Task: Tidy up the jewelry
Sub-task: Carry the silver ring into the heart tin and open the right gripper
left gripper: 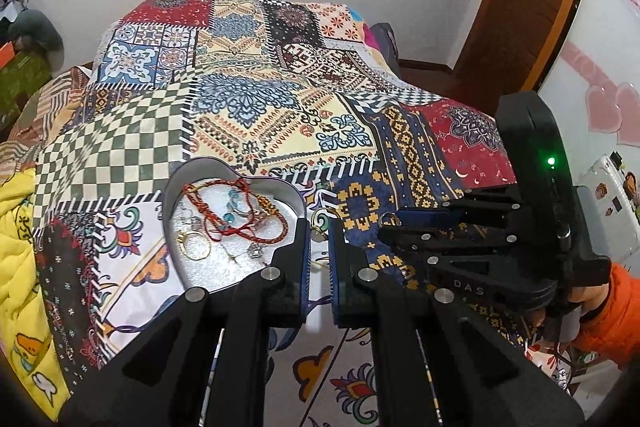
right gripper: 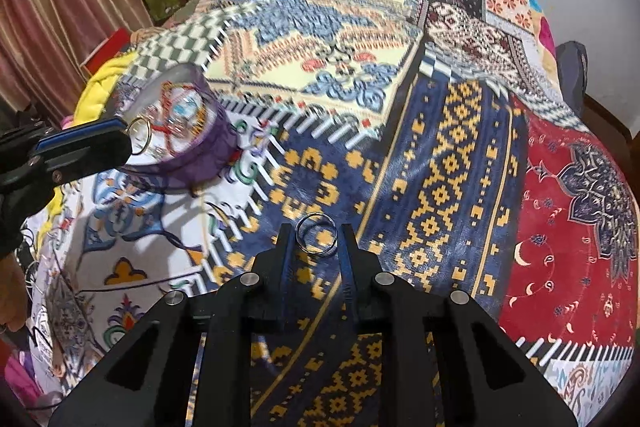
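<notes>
Quilt (left gripper: 256,99): patchwork of green-and-white checks, blue lace motifs on cream, navy with yellow geometric figures, and red with small crescents. Tin (left gripper: 236,167): silver inside, purple outside, holding red cords (left gripper: 256,227), turquoise beads (left gripper: 232,205) and a gold ring (left gripper: 196,247). Both grippers (left gripper: 319,239) (right gripper: 316,239) black with blue pads; yellow cloth (left gripper: 16,247) at left, orange sleeve (left gripper: 612,315) at right.
</notes>
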`<state>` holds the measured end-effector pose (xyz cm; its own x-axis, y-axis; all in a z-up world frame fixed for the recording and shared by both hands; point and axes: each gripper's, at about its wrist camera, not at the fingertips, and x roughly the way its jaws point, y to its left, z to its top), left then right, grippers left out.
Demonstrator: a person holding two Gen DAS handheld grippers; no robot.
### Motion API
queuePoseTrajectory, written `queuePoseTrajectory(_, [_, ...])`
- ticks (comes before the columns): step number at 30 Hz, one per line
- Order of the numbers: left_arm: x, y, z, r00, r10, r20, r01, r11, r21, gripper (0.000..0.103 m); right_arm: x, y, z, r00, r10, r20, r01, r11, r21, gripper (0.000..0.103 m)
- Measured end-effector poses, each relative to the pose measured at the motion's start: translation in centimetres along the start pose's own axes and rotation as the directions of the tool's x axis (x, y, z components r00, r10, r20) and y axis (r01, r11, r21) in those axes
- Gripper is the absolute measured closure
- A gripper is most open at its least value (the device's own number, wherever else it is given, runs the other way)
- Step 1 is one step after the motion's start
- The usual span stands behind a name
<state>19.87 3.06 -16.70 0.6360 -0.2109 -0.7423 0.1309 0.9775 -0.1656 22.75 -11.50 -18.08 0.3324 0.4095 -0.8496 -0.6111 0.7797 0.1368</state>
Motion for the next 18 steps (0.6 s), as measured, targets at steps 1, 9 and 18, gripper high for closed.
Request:
queuePoseTrajectory(1, [-0.3,0.2,0.1,1.0,0.001,0.005,-0.001,1.0,-0.003,0.096,-0.4,0.2,0.1,1.0,0.012,0.012,-0.012,1.0,0.002,0.084])
queuePoseTrajectory(9, [-3.5,2.3,0.6,0.996,0.059,0.068,-0.058,0.998,-0.029,0.096,-3.0,2.7,2.1,0.994,0.037,0.098,-0.032,0.998,-0.046,0.084])
queuePoseTrajectory(18, [-5.9,5.4,1.2,0.988,0.105,0.117,-0.096,0.992,-0.077,0.096,-3.8,4.6,4.3,0.982,0.09,0.166,-0.078,0.994,-0.078,0.083])
